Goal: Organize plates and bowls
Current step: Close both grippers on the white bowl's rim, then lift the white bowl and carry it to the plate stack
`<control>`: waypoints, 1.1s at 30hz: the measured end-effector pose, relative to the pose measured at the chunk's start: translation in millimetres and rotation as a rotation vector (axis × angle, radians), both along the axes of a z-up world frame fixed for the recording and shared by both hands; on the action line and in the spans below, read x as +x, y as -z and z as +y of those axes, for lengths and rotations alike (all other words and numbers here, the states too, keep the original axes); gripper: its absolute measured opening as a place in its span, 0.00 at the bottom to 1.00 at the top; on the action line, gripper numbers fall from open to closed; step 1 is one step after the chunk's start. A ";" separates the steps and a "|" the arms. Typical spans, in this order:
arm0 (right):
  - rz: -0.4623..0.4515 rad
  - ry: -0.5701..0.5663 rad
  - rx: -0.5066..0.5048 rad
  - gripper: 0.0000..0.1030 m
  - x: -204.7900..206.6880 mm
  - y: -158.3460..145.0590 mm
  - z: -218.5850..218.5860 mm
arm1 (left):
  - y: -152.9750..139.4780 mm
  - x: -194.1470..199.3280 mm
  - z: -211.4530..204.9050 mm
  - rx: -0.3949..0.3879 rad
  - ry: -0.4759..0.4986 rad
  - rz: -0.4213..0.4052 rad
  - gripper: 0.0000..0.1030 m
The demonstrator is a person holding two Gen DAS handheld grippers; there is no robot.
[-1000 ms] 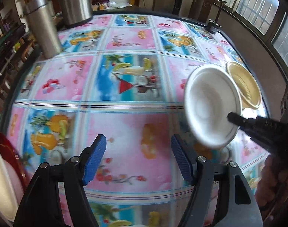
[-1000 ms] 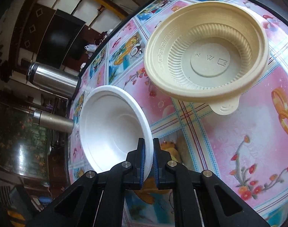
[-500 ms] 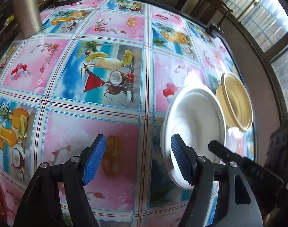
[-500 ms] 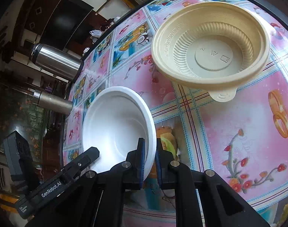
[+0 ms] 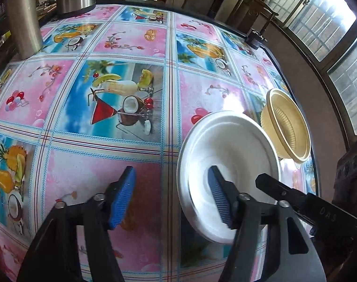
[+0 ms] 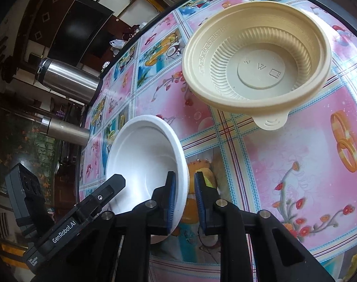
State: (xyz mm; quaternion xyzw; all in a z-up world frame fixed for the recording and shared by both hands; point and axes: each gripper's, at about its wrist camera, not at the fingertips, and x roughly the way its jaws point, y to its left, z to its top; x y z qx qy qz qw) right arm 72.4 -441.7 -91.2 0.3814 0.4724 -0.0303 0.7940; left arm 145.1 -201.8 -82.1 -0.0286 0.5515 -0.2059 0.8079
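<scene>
Since the earlier frames, the white bowl (image 5: 227, 164) has been brought under the left gripper (image 5: 171, 199), and the right gripper's (image 6: 184, 192) pinch on its rim has been loosened.

At the left, two steel flasks (image 6: 68, 82) are seen standing at the tablecloth's (image 5: 131, 94) far edge. The left gripper's jaws are closing, spread about the white bowl's near rim, one pad inside, one outside; no pressing is seen yet. The white bowl is tilted, its rim between the right gripper's opening pads, a gap showing on one side. A beige bowl (image 6: 256, 70) is seen just beyond, apart from it.

The handover is best done by having the left grip fully closed before the right is drawn away.

Counted: two bowls, two flasks, two grippers.
</scene>
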 end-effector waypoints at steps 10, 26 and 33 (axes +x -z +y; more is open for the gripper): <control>-0.025 0.025 -0.013 0.30 -1.2 -2.9 -0.7 | 1.7 -3.4 4.3 -0.038 0.030 0.017 0.12; -0.044 0.013 -0.107 0.08 3.2 -4.5 18.5 | -7.0 -15.0 -5.4 0.070 0.040 -0.113 0.13; -0.051 0.019 -0.101 0.08 2.0 -4.3 16.3 | -6.7 -17.9 -8.1 0.080 0.050 -0.144 0.13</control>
